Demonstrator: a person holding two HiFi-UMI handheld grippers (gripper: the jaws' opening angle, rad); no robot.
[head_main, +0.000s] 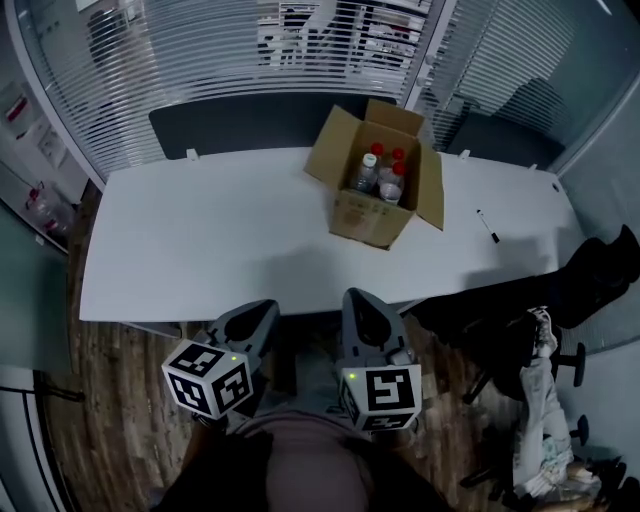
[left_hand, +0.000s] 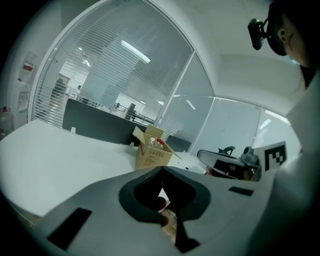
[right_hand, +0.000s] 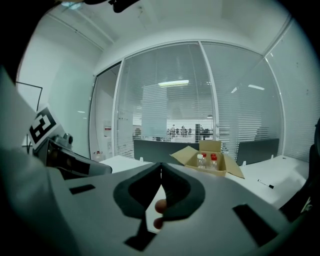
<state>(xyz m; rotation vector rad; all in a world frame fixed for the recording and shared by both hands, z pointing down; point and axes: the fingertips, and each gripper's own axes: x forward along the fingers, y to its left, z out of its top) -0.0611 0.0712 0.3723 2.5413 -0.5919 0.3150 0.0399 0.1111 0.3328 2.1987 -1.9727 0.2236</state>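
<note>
An open cardboard box (head_main: 372, 195) stands on the white table (head_main: 200, 240), right of the middle, and appears again in the left gripper view (left_hand: 150, 155) and the right gripper view (right_hand: 210, 162). Inside stand several clear bottles (head_main: 380, 172) with red or white caps (right_hand: 206, 161). My left gripper (head_main: 262, 312) and right gripper (head_main: 360, 300) hover side by side at the table's near edge, well short of the box. Both have their jaws closed tip to tip with nothing between them (left_hand: 161, 170) (right_hand: 161, 166).
A black marker pen (head_main: 488, 227) lies on the table right of the box. A dark partition (head_main: 240, 122) runs behind the table, with glass walls and blinds beyond. An office chair with dark clothing (head_main: 560, 300) sits at the right. Wooden floor (head_main: 110, 400) lies below.
</note>
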